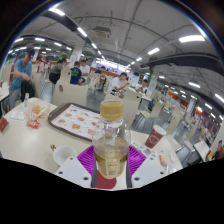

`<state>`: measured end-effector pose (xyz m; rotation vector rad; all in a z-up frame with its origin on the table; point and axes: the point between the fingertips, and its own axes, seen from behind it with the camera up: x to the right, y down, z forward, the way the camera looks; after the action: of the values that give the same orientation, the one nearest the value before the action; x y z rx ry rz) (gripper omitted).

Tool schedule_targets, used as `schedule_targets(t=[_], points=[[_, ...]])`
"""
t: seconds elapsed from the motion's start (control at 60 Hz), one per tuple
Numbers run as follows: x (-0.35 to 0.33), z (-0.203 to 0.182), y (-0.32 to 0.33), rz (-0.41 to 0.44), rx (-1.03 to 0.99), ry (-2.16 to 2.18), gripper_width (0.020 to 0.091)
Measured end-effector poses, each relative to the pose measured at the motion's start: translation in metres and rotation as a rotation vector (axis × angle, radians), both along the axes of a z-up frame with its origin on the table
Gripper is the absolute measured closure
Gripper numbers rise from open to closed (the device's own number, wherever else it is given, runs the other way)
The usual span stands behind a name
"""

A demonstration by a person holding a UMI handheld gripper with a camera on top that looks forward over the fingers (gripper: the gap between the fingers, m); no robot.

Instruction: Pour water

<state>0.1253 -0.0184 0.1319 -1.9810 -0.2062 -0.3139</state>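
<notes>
Gripper (110,165) is clamped on a clear plastic bottle (111,140) at lower center, both purple pads (88,160) pressing its sides. Red paper cup (155,136) sits right, patterned tray (76,121) left.

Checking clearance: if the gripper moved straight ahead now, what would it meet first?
The bottle already sits between the gripper's fingers. Beyond it, probably the tray, though depth is unclear.

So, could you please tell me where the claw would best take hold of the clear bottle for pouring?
Probably the bottle body's middle, below the shoulder, straight from the claw side. It stands upright between the pads with straight, round walls, so the pads could close squarely from either side.
</notes>
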Motion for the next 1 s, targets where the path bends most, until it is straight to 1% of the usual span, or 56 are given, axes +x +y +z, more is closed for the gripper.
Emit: schedule_targets(t=[0.15,0.3,0.317,0.35,0.4,0.483,0.55,0.6,0.617,0.65,0.667,0.683,0.7,0.75,0.817,0.85,0.9,1.0], points=[[0.002,-0.041,0.0,-0.02,-0.023,0.196,0.0716],[0.013,-0.085,-0.001,-0.074,-0.071,0.295,0.0715],[0.015,-0.09,-0.002,-0.08,-0.079,0.298,0.0701],[0.015,-0.087,0.0,-0.075,-0.038,0.303,0.0711],[0.015,-0.088,-0.001,-0.065,-0.028,0.298,0.071],[0.017,-0.088,-0.005,-0.073,-0.021,0.308,0.0693],[0.017,-0.087,-0.003,-0.074,-0.019,0.309,0.0643],[0.017,-0.089,-0.004,-0.08,-0.034,0.309,0.0598],[0.018,-0.091,-0.005,-0.086,-0.049,0.306,0.0574],[0.018,-0.095,-0.008,-0.092,-0.078,0.302,0.0474],[0.018,-0.096,-0.01,-0.093,-0.089,0.302,0.0397],[0.017,-0.096,-0.012,-0.093,-0.098,0.302,0.0301],[0.017,-0.095,-0.014,-0.094,-0.106,0.3,0.0239],[0.017,-0.091,-0.024,-0.117,-0.129,0.297,0.0279],[0.019,-0.078,-0.039,-0.138,-0.152,0.294,0.0244],[0.015,-0.072,-0.052,-0.146,-0.17,0.297,0.0256],[0.008,-0.061,-0.072,-0.162,-0.195,0.303,0.0254],[-0.009,-0.035,-0.112,-0.157,-0.23,0.306,0.0257]])
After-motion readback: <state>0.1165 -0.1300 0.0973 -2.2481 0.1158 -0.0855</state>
